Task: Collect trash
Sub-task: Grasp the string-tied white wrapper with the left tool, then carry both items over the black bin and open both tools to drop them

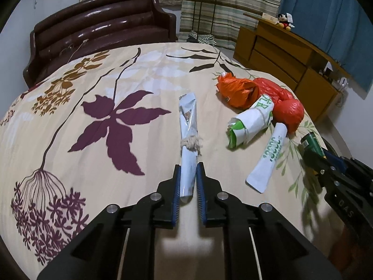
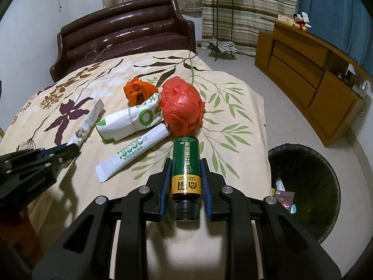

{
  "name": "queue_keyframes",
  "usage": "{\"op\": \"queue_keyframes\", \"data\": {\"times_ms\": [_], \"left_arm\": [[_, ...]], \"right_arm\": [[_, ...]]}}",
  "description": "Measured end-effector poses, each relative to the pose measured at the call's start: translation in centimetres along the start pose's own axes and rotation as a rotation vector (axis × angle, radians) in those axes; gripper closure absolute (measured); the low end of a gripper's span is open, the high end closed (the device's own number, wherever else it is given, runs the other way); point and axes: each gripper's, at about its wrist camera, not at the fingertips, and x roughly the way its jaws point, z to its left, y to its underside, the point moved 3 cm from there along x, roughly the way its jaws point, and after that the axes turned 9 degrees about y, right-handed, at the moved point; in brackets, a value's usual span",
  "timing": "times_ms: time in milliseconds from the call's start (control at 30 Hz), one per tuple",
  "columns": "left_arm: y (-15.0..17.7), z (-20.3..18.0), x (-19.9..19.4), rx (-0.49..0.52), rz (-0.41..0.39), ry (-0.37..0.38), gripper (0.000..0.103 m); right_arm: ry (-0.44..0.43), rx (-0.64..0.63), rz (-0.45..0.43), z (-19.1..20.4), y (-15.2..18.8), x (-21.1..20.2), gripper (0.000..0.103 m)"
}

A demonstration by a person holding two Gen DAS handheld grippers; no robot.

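Observation:
A rolled silver wrapper [image 1: 187,121] tied with string lies on the floral bedspread [image 1: 93,81], and my left gripper [image 1: 188,166] is shut on its near end. My right gripper [image 2: 186,161] is shut on a green bottle [image 2: 186,175] with a gold label and black cap, held over the bed's near edge. Between the two lie a white tube [image 2: 132,150], a white-and-green paper bag [image 2: 128,121], a crumpled orange bag [image 2: 137,91] and a red plastic bag [image 2: 181,109]. In the right wrist view the left gripper [image 2: 70,148] shows at the left.
A black-lined waste bin [image 2: 279,149] with some rubbish inside stands on the floor right of the bed. A brown headboard [image 2: 128,30] closes the far end. A wooden dresser [image 2: 303,70] lines the right wall, and a plant stand [image 2: 221,23] is by the curtains.

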Motion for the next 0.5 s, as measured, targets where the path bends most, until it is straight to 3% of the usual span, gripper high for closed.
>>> {"op": "queue_keyframes", "data": {"times_ms": [67,167,500], "left_arm": [[-0.2,0.2,0.0,-0.013,-0.001,-0.003,0.076],[-1.1,0.5,0.3,-0.029,-0.017,-0.009,0.065],[-2.0,-0.1,1.9,0.039,-0.025,-0.061,0.067]], "right_arm": [[-0.001,-0.001,-0.001,0.0,0.0,0.0,0.080],[0.000,-0.001,-0.002,-0.1,0.0,0.0,0.080],[-0.001,0.001,-0.002,-0.1,0.0,0.0,0.080]]}}
